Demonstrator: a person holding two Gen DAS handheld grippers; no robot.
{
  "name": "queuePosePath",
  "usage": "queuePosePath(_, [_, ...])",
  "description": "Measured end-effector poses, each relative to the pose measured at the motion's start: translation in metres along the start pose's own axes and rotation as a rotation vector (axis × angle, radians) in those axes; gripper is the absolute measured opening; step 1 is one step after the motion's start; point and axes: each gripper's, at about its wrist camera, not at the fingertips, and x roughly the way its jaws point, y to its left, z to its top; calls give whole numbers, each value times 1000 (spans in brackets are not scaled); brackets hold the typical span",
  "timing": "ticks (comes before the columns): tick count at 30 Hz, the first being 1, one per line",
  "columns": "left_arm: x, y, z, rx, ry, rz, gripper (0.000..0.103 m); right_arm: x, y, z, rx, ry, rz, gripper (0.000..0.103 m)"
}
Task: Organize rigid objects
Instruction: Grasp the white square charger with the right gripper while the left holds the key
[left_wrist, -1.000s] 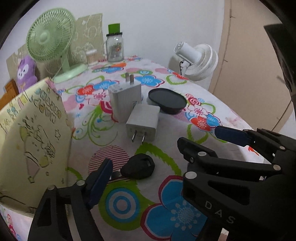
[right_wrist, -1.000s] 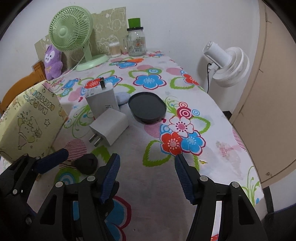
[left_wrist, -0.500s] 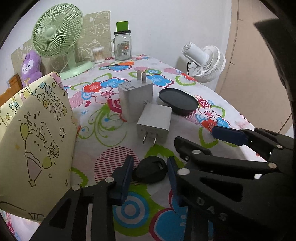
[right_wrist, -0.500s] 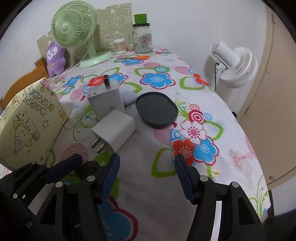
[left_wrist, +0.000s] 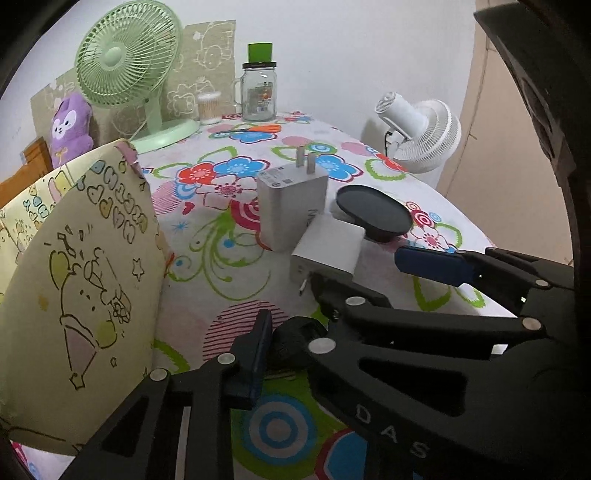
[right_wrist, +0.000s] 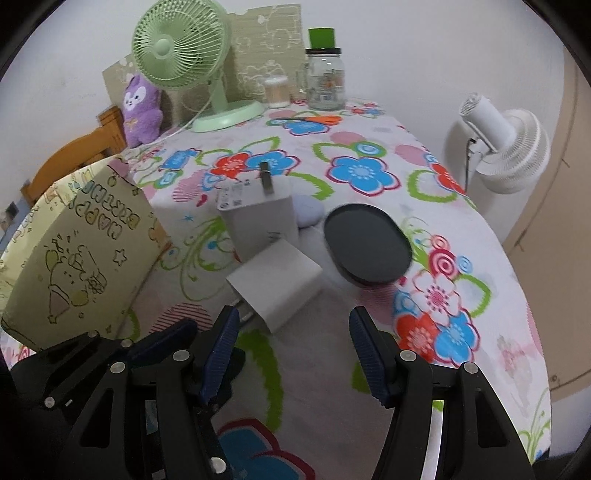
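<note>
Left gripper (left_wrist: 291, 345) is clamping the small black plug (left_wrist: 295, 341) on the tablecloth (left_wrist: 229, 295) while right gripper (right_wrist: 290, 347) is hovering, jaws parted and holding nothing

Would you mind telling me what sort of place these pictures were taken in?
Most likely a room in a home: a table under a flowered tablecloth, a green desk fan beside a purple plush toy, and a white floor fan by the wall.

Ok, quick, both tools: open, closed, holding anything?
Left tool: closed on the black key fob.
Right tool: open, holding nothing.
</note>
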Motion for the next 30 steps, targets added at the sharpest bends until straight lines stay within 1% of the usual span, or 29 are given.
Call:
queuePosePath(2, [1, 2, 1, -8, -1, 8, 32, 3, 2, 3, -16, -2, 18, 73])
queuePosePath(3, [2, 3, 2, -14, 0, 9, 32, 5, 3, 5, -24, -6, 22, 74])
queuePosePath(8, [5, 4, 3, -28, -1, 24, 34, 15, 1, 12, -39, -15, 32, 74])
queuePosePath(9, [5, 3, 2, -24, -4, 28, 37, 18, -1, 13, -33, -8, 33, 75])
queuePosePath(11, [6, 1, 3, -15, -4, 30, 39, 22, -1, 14, -35, 1, 39, 74])
queuePosePath(13, [6, 0, 3, -5, -9, 36, 40, 24, 2, 14, -53, 2, 31, 69])
queuePosePath(14, [6, 0, 3, -2, -9, 37, 40, 25, 3, 14, -68, 2, 29, 63])
queuePosePath(16, [6, 0, 2, 6, -8, 33, 38, 24, 4, 13, -75, -2, 16, 63])
queuePosePath(18, [5, -2, 2, 17, -7, 28, 32, 23, 3, 11, -75, -8, 9, 62])
queuePosePath(24, [2, -6, -2, 36, -4, 17, 31, 13, -4, 1, -43, -18, -35, 62])
queuePosePath(30, [-4, -11, -7, 49, -3, 7, 31, 1, -9, -9, 4, -16, -43, 63])
